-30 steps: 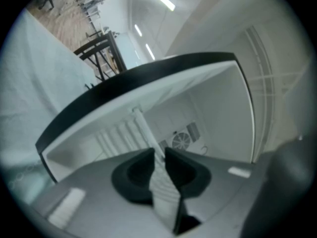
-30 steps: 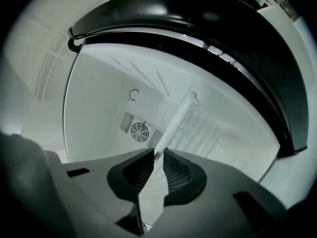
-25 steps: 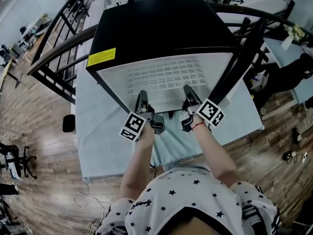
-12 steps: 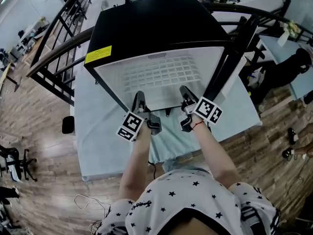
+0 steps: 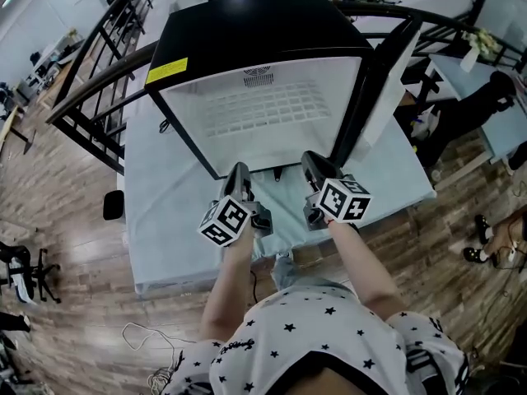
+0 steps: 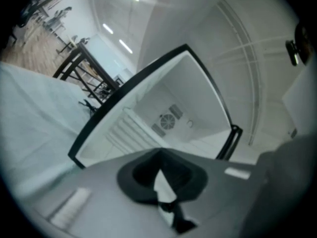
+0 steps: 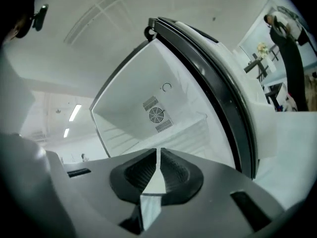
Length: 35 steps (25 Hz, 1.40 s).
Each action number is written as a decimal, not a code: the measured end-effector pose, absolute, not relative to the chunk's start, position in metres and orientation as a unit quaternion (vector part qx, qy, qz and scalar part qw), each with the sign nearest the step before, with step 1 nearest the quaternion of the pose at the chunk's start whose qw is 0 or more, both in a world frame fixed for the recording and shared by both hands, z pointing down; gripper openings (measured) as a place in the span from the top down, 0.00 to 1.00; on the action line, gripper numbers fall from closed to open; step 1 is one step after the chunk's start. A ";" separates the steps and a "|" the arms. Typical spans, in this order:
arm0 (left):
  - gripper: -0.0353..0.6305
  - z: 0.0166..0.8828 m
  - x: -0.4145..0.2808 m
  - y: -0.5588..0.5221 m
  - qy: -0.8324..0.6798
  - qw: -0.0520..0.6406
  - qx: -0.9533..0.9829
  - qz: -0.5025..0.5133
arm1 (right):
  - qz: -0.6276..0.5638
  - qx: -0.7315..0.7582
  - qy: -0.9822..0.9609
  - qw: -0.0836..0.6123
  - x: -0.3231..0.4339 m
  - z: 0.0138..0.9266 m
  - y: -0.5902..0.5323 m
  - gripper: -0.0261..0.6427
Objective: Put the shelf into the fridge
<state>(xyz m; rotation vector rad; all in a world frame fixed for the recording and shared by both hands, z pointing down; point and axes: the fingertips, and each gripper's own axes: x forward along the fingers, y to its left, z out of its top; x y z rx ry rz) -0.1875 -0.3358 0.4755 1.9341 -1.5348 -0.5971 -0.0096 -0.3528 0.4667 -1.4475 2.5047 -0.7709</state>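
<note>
On the table (image 5: pixel 165 220), a black fridge (image 5: pixel 255 23) stands with its opening toward the person. Its door (image 5: pixel 375 81) is swung open on the right side. A yellow label (image 5: pixel 170 71) sits at the top left front corner of the cabinet.

Shelf position: the white grid shelf (image 5: pixel 272 113) lies inside the fridge and spans the white interior from the left wall to the right wall. A round fan grille (image 7: pixel 157 115) is set in the rear wall above it. Neither gripper touches the shelf.

Left gripper (image 5: pixel 239 171): held just in front of the lower edge of the opening, left of centre, and pointed into the cabinet. Its own view shows the jaws brought together at the tips with nothing between them.

Right gripper (image 5: pixel 309 161): held beside the left one, near the foot of the door, and likewise pointed into the cabinet. Its own view shows the jaws closed to a thin slit, and they grip nothing.

Both grippers are outside the fridge, over the pale cloth that covers the table.
</note>
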 end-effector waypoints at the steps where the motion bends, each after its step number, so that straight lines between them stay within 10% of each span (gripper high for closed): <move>1: 0.94 0.474 -0.183 -0.327 -0.574 0.289 0.735 -0.215 | -0.242 -0.484 0.839 0.061 -0.009 0.466 -0.345 0.91; 35: 0.94 0.502 -0.114 -0.083 -0.546 0.226 0.804 -0.068 | -0.099 -0.459 0.882 -0.046 0.007 0.477 -0.091 0.93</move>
